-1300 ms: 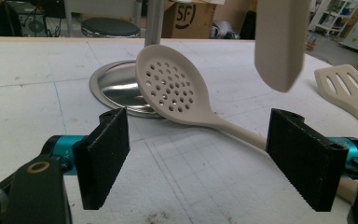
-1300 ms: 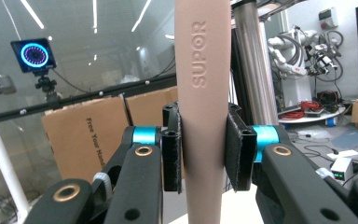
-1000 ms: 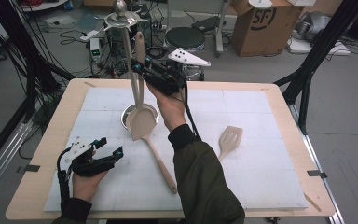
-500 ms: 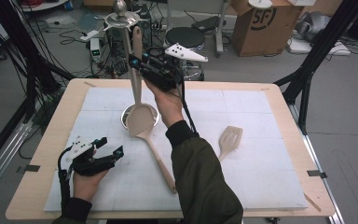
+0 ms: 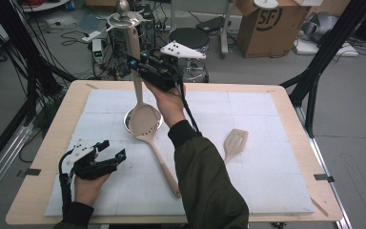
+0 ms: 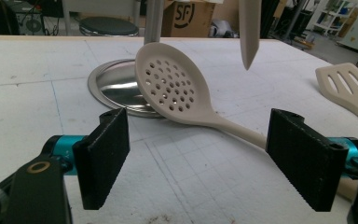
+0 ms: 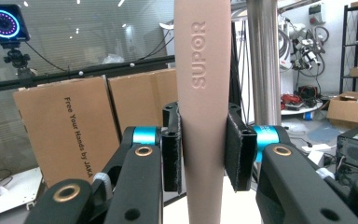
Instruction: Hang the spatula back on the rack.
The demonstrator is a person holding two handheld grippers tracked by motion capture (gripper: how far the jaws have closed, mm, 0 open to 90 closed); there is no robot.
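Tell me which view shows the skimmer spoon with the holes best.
The left gripper view: the skimmer spoon lies close ahead, holes plain, its bowl leaning on the rim of the metal stand base. The high view shows the whole spoon but small. The right gripper view instead shows another utensil handle clamped in the right gripper.

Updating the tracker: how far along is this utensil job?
Done: nothing visibly hangs on the stand yet. In hand: right gripper clamps a beige utensil upright beside its pole. Remaining: perforated spoon and slotted spatula lie on the table; left gripper open.
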